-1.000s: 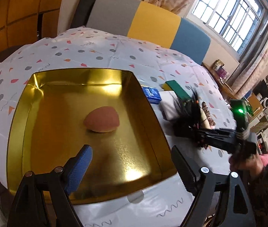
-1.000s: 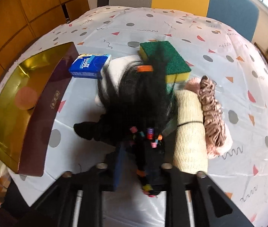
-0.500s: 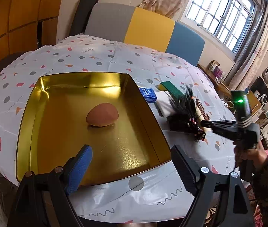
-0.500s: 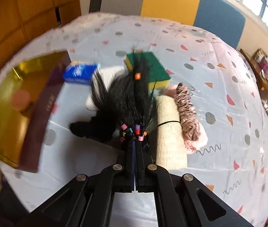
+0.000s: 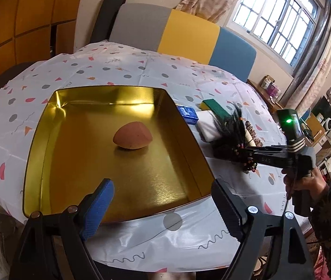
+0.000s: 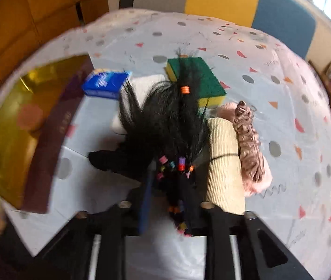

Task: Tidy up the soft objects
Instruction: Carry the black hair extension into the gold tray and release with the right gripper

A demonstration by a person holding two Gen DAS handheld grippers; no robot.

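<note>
A black hairpiece (image 6: 170,121) with coloured beads lies on the dotted tablecloth among other soft things. My right gripper (image 6: 173,170) straddles its beaded end. The jaws are opening, the tuft sits between them, and the pads do not press on it. From the left wrist view the right gripper (image 5: 226,151) reaches over the hairpiece (image 5: 232,128), held by a person's hand (image 5: 303,182). My left gripper (image 5: 160,184) hangs wide open and empty over the near edge of the gold tray (image 5: 142,175). An orange egg-shaped sponge (image 5: 132,138) rests in the tray.
Around the hairpiece lie a blue tissue pack (image 6: 106,84), a green-and-yellow scouring sponge (image 6: 202,79), a white cloth (image 6: 142,86), a rolled cream cloth (image 6: 223,163), a pink scrunchie (image 6: 249,140) and a black cloth (image 6: 109,161). The gold tray (image 6: 6,121) is to the left.
The right gripper was shut and empty just short of the hairpiece half a second ago. It has since moved forward and stands open around the beaded end. The left gripper stayed open over the tray.
</note>
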